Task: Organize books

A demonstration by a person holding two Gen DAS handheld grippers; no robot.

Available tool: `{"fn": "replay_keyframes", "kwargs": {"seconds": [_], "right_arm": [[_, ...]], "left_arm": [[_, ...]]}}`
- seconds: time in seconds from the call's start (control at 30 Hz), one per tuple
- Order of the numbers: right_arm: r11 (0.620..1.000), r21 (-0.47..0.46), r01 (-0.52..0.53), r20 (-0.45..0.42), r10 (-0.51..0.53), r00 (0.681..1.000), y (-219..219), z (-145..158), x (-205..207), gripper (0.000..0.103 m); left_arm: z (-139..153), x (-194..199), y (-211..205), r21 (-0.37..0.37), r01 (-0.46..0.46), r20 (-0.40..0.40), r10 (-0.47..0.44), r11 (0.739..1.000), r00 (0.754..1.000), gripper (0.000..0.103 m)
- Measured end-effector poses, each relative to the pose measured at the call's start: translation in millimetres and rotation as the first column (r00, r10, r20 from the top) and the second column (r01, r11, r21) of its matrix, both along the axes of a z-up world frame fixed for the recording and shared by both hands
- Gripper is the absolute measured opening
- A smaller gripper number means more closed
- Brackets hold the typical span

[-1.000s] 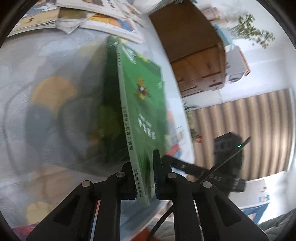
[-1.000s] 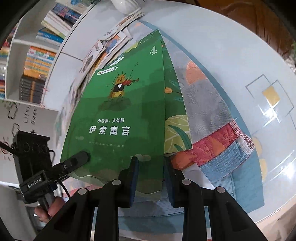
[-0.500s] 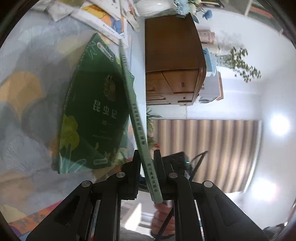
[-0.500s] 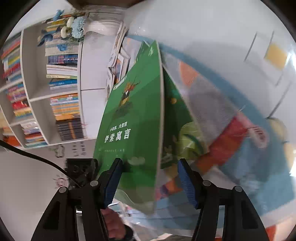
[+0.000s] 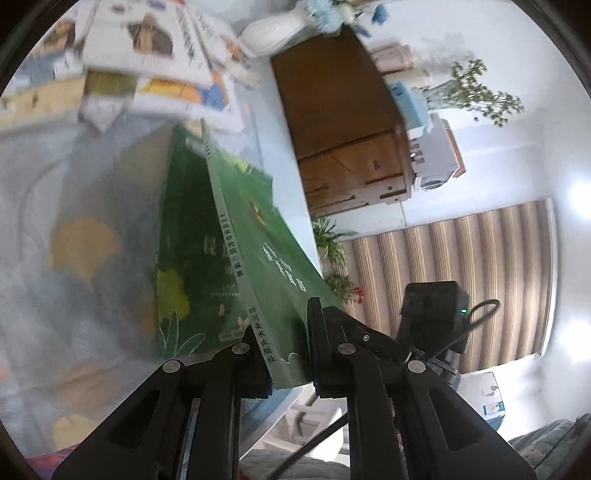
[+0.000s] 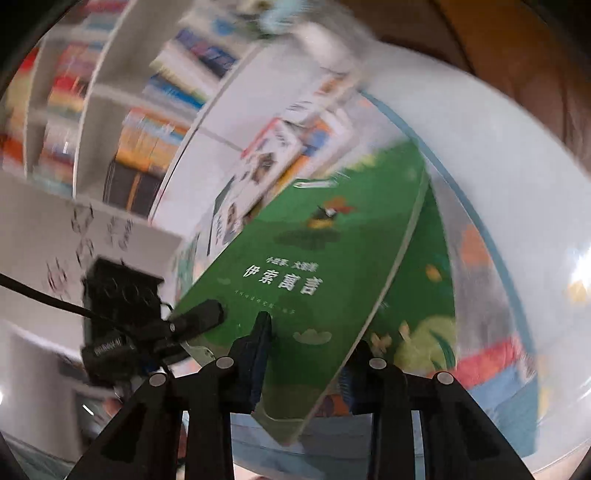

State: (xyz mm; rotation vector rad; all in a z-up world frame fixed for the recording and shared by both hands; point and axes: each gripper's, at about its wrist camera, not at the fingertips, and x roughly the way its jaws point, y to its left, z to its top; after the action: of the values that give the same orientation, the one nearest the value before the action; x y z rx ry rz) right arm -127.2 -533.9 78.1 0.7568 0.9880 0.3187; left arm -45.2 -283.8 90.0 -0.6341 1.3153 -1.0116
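My left gripper (image 5: 286, 343) is shut on the spine end of a green paperback (image 5: 258, 236) and holds it tilted above the table. The same green book (image 6: 295, 273) fills the right wrist view, cover up, with white Chinese title. My right gripper (image 6: 310, 354) is open with its jaws on either side of the book's near edge, not pressing it. A second, darker green book (image 5: 188, 258) lies flat on the patterned tablecloth under the lifted one; it also shows in the right wrist view (image 6: 432, 295).
A loose pile of picture books (image 5: 155, 62) lies at the far end of the table near a white vase (image 5: 273, 29). A brown wooden cabinet (image 5: 343, 122) stands beyond. A white bookshelf with books (image 6: 129, 122) is at the left.
The right gripper has opened and let go of the green book. The left gripper still holds it and has tipped it from edge-on back to a slant over the darker book.
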Motion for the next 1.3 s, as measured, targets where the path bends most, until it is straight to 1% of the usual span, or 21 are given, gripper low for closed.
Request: {"fn": "replay_keyframes", "kwargs": {"seconds": [0.1,0.17,0.23,0.3,0.4,0.43,0.47,0.57,0.6,0.63,0.67,0.7,0.73,0.87,0.97,1.07,1.2,1.3], "right_arm": [[0.993,-0.099,-0.058,0.069,0.065,0.996,25,35,12,0.031],[0.987,-0.139,-0.078,0.108,0.094,0.99,41,54,22,0.031],[0.983,-0.156,-0.099,0.145,0.122,0.982,61,71,36,0.031],[0.979,-0.154,-0.134,0.178,0.161,0.971,90,86,56,0.031],[0.968,-0.154,-0.199,0.213,0.229,0.95,133,98,82,0.031],[0.96,-0.155,-0.234,0.227,0.265,0.937,157,103,96,0.031],[0.955,-0.154,-0.254,0.234,0.285,0.93,171,104,103,0.031],[0.931,-0.165,-0.326,0.257,0.36,0.897,232,108,131,0.031],[0.924,-0.175,-0.34,0.261,0.376,0.889,245,108,137,0.032],[0.912,-0.191,-0.362,0.266,0.404,0.876,272,108,148,0.032],[0.905,-0.199,-0.375,0.266,0.418,0.869,284,107,153,0.032],[0.897,-0.207,-0.391,0.265,0.436,0.86,303,106,161,0.033],[0.887,-0.209,-0.412,0.26,0.457,0.851,327,102,172,0.033],[0.866,-0.193,-0.462,0.23,0.497,0.836,388,85,207,0.032],[0.851,-0.211,-0.481,0.193,0.518,0.833,432,68,234,0.033],[0.838,-0.231,-0.495,0.149,0.533,0.833,469,51,259,0.033],[0.824,-0.244,-0.511,0.092,0.545,0.834,503,30,288,0.033],[0.82,-0.247,-0.515,0.055,0.543,0.838,518,15,308,0.033]], "left_arm": [[19,8,22,-0.027,-0.028,0.031,0.029,0.999,0.999,0.012],[37,14,43,-0.047,-0.055,0.073,0.058,0.997,0.996,0.012],[56,24,70,-0.058,-0.091,0.114,0.097,0.994,0.989,0.012],[68,29,97,-0.062,-0.127,0.144,0.135,0.99,0.98,0.013],[90,38,147,-0.045,-0.205,0.206,0.21,0.978,0.956,0.013],[95,40,164,-0.036,-0.233,0.225,0.235,0.972,0.946,0.013],[99,43,186,-0.029,-0.264,0.241,0.264,0.964,0.934,0.013],[105,53,240,-0.023,-0.34,0.26,0.334,0.94,0.906,0.013],[105,57,261,-0.017,-0.367,0.266,0.358,0.93,0.895,0.013],[103,60,272,-0.012,-0.384,0.269,0.373,0.923,0.888,0.013],[101,66,295,-0.005,-0.414,0.27,0.4,0.91,0.876,0.013],[99,68,306,-0.001,-0.428,0.27,0.413,0.904,0.87,0.013],[96,74,328,0.006,-0.453,0.268,0.435,0.892,0.86,0.013],[77,94,378,0.042,-0.502,0.267,0.475,0.864,0.839,0.013],[57,114,414,0.081,-0.523,0.253,0.49,0.849,0.834,0.013],[35,133,437,0.117,-0.533,0.243,0.496,0.838,0.834,0.014],[10,155,456,0.147,-0.541,0.225,0.504,0.828,0.834,0.014],[-5,170,465,0.152,-0.539,0.207,0.507,0.828,0.837,0.014]]}}
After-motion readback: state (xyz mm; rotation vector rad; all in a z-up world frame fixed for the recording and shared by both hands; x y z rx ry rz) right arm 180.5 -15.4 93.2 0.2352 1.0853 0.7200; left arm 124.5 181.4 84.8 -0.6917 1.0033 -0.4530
